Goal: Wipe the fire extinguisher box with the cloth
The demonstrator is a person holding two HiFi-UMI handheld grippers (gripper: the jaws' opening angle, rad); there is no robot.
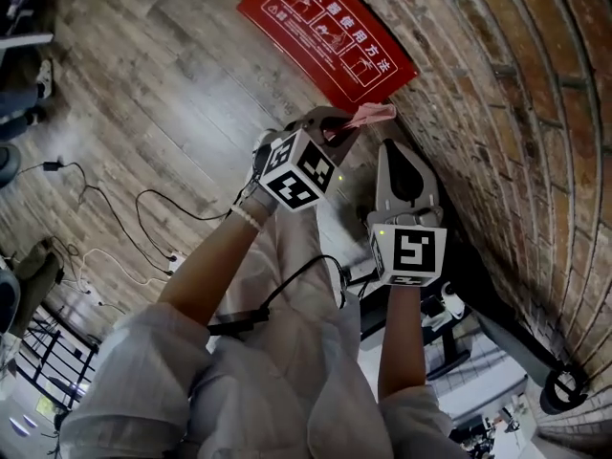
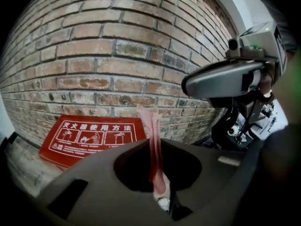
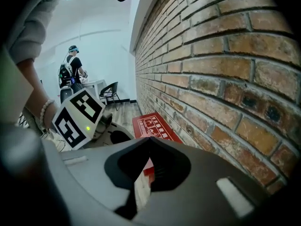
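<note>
The fire extinguisher box [image 1: 330, 32], red with white printed instructions on its lid, is seen lying on the wooden floor [image 1: 143, 94] against the brick wall [image 1: 497, 84], ahead of the left gripper [image 1: 339, 127] and well clear of its tips. A pink cloth [image 2: 153, 140] is pinched between that gripper's jaws, a folded strip standing out past them toward the wall. The right gripper [image 1: 392, 151] is held just beside the left one, nearer the wall, its jaws drawn together with nothing between them.

No contact with the box has been made, so the step in hand is judged to be the approach. For the next move, the left gripper would need to be carried forward and lowered until the cloth is laid flat on the lid, then swept across it.
</note>
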